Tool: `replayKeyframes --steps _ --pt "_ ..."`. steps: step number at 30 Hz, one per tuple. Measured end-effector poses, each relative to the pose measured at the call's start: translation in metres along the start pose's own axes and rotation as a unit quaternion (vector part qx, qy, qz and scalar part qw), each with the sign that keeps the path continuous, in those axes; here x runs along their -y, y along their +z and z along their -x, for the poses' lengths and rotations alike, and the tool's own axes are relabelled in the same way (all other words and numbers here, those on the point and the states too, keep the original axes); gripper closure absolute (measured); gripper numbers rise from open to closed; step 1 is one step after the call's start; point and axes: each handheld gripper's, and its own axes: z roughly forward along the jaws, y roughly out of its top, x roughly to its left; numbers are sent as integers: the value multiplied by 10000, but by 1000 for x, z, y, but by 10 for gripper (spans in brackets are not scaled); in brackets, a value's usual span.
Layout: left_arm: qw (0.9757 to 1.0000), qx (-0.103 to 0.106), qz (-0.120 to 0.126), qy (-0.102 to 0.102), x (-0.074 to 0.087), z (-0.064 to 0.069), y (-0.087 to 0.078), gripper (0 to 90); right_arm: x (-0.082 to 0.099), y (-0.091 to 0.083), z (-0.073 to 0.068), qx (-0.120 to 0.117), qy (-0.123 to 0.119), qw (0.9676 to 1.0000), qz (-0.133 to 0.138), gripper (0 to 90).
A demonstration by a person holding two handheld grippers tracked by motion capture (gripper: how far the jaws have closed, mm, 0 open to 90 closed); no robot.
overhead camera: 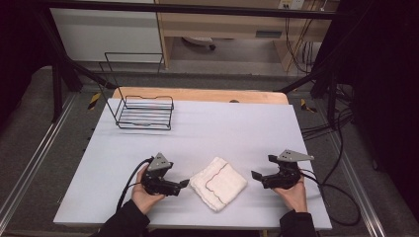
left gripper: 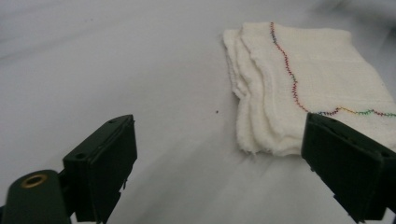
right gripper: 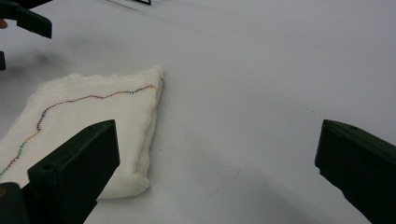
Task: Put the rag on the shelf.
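Note:
A folded white cloth (overhead camera: 218, 183) with a coloured stitched line lies on the white table (overhead camera: 222, 128) near its front edge. My left gripper (overhead camera: 184, 183) is just left of the cloth, pointing right at it, jaws open and empty. In the left gripper view its jaws (left gripper: 219, 154) stand wide, and the cloth (left gripper: 303, 70) lies ahead, its near corner by the right jaw. My right gripper (overhead camera: 257, 174) sits a short way right of the cloth, pointing left, open and empty. In the right gripper view (right gripper: 219, 158) the cloth (right gripper: 93, 112) lies ahead of the left jaw.
A black wire rack (overhead camera: 144, 112) stands at the table's far left. A wooden board (overhead camera: 197, 94) edges the far side. Cables trail off the right side (overhead camera: 341, 197). Metal frame bars cross above the far end.

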Motion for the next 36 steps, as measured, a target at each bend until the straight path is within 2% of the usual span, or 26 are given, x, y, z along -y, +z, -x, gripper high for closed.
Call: replayKeyframes --steps 4,7,12,15,17,18,20,23,32,35,36 --pt "10000 1 -57 -10 -3 10 11 165 0 0 0 -1 3 10000 4 4" --pt "9999 -25 -88 -70 -5 17 18 246 0 0 0 -5 7 10000 3 4" --pt "9997 -18 -170 -187 -6 23 26 323 0 0 0 -11 6 10000 4 4" --pt "9993 -3 -281 -249 -5 25 30 404 0 0 -1 -8 2 10000 -7 4" --pt "9988 40 -338 -338 -4 25 32 451 -1 1 -1 -16 -22 10000 -4 4" --pt "9984 78 -342 -455 -4 25 33 496 -1 1 -2 -26 -39 10000 -10 4" --pt "9978 70 -342 -570 -3 24 33 507 -1 2 -2 -26 -36 10000 -14 4" --pt "9973 18 -384 -633 -2 25 34 556 -1 2 -2 -27 -45 10000 -10 4" --pt "9962 -46 -448 -745 -3 28 36 592 -4 3 -4 -44 -79 10000 -20 4" --pt "9957 9 -498 -775 -3 30 36 698 -6 7 -8 -66 -77 9999 -52 5" --pt "9956 46 -498 -798 -3 31 36 698 -6 7 -8 -66 -77 9999 -52 5"
